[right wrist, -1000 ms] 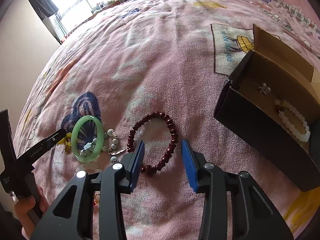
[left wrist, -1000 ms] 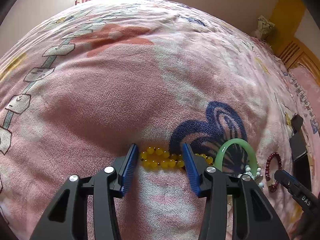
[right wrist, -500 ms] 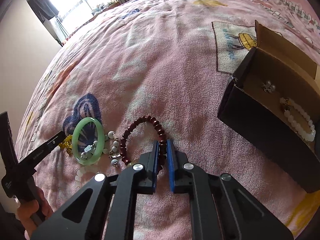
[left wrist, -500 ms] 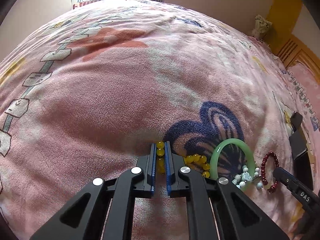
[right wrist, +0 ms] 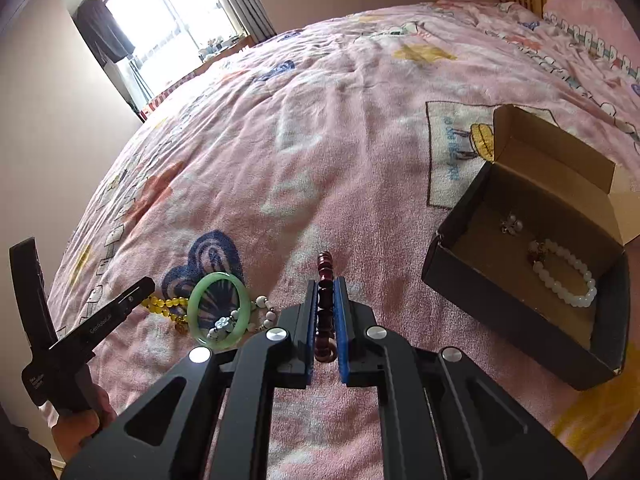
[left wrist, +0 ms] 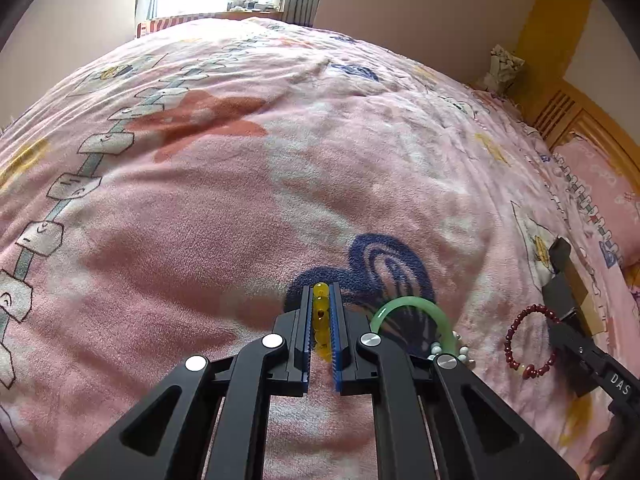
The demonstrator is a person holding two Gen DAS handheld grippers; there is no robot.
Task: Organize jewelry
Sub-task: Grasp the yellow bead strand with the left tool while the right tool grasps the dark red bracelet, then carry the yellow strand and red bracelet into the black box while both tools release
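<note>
Left gripper [left wrist: 321, 322], open a second ago, is now clamped on the yellow bead bracelet [left wrist: 321, 308], lifted off the pink blanket [left wrist: 200, 220]; right gripper [right wrist: 326, 312] has likewise closed on the dark red bead bracelet [right wrist: 325, 280], so both look ready to go to the box [right wrist: 500, 312]. Green bangle [right wrist: 218, 310] and white beads [right wrist: 266, 314] remain on the blanket. Most of each held loop is hidden between the jaws.

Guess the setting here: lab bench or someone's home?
Most likely a home bedroom: the jewelry lies on a bed under a pink printed blanket, with a wooden headboard at one end and a curtained window beyond.
</note>
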